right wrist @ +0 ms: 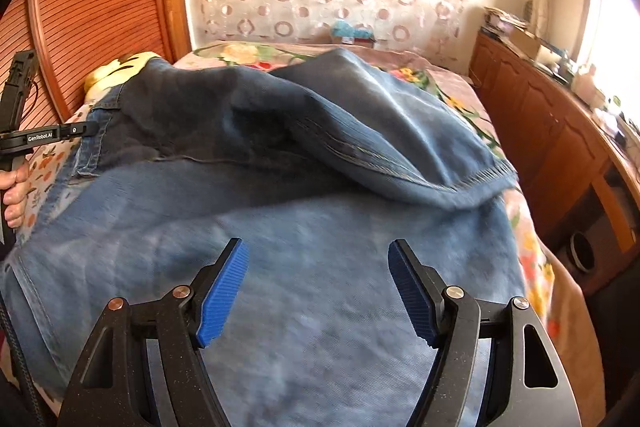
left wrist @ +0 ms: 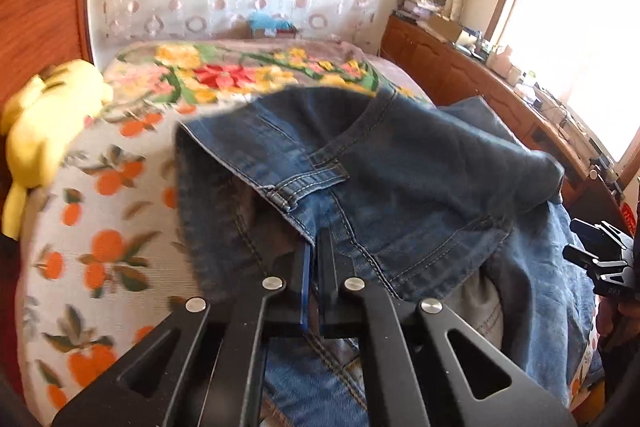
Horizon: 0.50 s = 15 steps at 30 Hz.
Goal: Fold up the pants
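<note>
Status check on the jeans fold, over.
Left hand-held gripper shut on the jeans at the waistband. Right hand-held gripper open over the denim, holding nothing. Jeans partly folded on the bed. Nothing in the way.

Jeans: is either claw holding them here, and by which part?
The left claw is shut on the jeans at the waistband edge, just below a belt loop. The right claw hangs open above the denim, holding nothing.
</note>
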Each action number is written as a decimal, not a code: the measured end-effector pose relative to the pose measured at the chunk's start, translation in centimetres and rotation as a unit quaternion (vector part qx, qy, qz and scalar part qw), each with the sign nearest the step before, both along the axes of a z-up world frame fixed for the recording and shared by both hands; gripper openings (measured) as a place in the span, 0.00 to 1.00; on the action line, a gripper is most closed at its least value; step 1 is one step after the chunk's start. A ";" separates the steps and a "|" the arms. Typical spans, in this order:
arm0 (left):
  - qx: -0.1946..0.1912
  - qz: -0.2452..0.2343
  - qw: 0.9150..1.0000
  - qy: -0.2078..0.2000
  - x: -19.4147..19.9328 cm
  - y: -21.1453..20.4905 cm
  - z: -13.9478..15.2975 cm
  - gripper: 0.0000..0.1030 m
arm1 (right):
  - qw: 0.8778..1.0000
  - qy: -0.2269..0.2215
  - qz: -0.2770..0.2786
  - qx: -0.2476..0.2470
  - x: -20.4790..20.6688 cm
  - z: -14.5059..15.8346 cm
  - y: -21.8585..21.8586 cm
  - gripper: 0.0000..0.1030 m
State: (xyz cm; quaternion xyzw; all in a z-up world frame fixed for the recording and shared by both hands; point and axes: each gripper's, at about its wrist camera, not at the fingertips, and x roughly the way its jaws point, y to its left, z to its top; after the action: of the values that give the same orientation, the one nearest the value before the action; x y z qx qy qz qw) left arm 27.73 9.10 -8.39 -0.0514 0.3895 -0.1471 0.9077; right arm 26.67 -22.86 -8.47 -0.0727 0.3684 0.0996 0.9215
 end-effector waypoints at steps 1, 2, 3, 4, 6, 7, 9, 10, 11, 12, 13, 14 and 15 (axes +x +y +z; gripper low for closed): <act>0.001 0.003 1.000 -0.006 -0.3 0.4 0.5 0.03 | 1.000 -0.002 0.004 -0.002 0.0 0.1 0.3 0.72; 0.008 0.015 1.000 -0.012 -0.5 1.1 1.1 0.03 | 1.000 -0.005 0.008 0.000 0.0 0.2 0.5 0.72; 0.011 0.025 1.000 -0.015 -0.5 1.7 1.4 0.03 | 1.000 -0.005 0.012 0.003 0.0 0.3 0.6 0.72; 0.013 0.030 0.999 -0.014 -0.5 2.2 1.5 0.03 | 1.000 -0.004 0.016 0.006 0.1 0.3 0.8 0.72; 0.018 0.026 0.999 -0.002 -0.5 2.4 1.3 0.05 | 1.000 -0.002 0.024 0.005 0.1 0.1 0.9 0.72; 0.023 0.025 0.999 0.001 -0.7 2.2 1.1 0.06 | 1.000 0.000 0.026 0.002 0.3 -0.1 1.0 0.72; 0.032 0.018 0.999 0.006 -1.2 1.7 0.8 0.09 | 1.000 0.005 0.027 0.003 0.7 -0.6 0.9 0.72; 0.033 0.018 0.999 0.009 -1.6 1.5 0.8 0.15 | 1.000 0.008 0.028 0.006 0.6 -0.6 0.7 0.72; 0.031 0.018 0.999 0.009 -2.0 1.4 0.9 0.18 | 0.999 0.011 0.029 0.010 0.6 -0.6 0.7 0.72; 0.026 0.017 0.999 0.007 -2.4 1.5 0.9 0.22 | 0.999 0.013 0.031 0.015 0.5 -0.6 0.8 0.72; 0.022 0.016 1.000 0.007 -3.0 1.5 0.9 0.28 | 0.999 0.015 0.034 0.021 0.5 -0.6 0.8 0.72; 0.018 0.015 1.000 0.006 -3.6 1.4 0.9 0.32 | 0.999 0.016 0.038 0.025 0.4 -0.4 1.0 0.72; 0.014 0.013 1.000 0.005 -4.3 1.4 0.9 0.42 | 0.998 0.017 0.044 0.029 0.3 -0.3 1.3 0.72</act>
State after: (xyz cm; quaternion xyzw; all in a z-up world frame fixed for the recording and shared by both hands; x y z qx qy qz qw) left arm 23.39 10.49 -7.47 -0.0446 0.3951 -0.1294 0.9084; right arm 26.95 -21.58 -8.75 -0.0606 0.3771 0.1516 0.9117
